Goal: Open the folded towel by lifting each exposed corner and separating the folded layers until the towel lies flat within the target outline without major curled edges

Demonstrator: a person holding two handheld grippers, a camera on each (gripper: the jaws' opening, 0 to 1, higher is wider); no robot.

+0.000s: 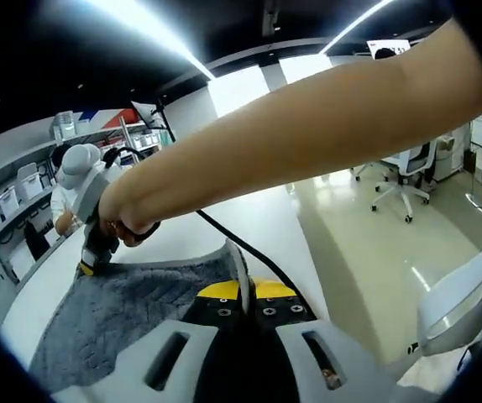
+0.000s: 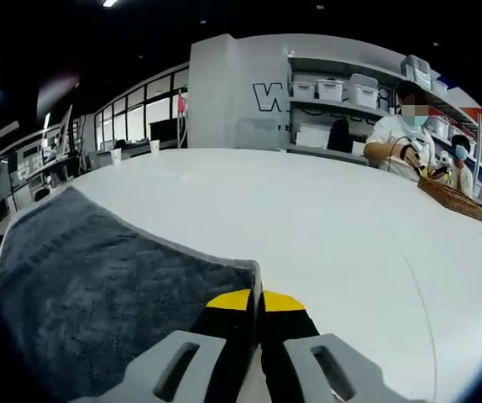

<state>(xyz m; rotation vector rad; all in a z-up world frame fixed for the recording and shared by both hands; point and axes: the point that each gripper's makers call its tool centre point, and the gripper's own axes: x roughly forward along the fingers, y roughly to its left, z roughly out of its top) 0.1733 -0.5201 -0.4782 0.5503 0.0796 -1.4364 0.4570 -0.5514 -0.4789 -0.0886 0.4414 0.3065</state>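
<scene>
Desk [image 2: 325, 227]: white, broad, carrying the towel; its far part bare.
Towel [image 2: 90, 294]: grey, lying on the near left part of the desk, largely spread; in the left gripper view [image 1: 115, 311] one edge rises up between the jaws.
Right tool [image 2: 256, 312]: jaws together, clamped on the towel's corner; also seen in the left gripper view [image 1: 90, 262], in a hand at the towel's far edge.
Left tool [image 1: 252, 304]: jaws together, clamped on the raised edge.
Step in hand: judged to be the spreading stage, two points held at once.
Next move: draw both points apart and outward, then lay them down without curl. No target outline can be made out.
</scene>
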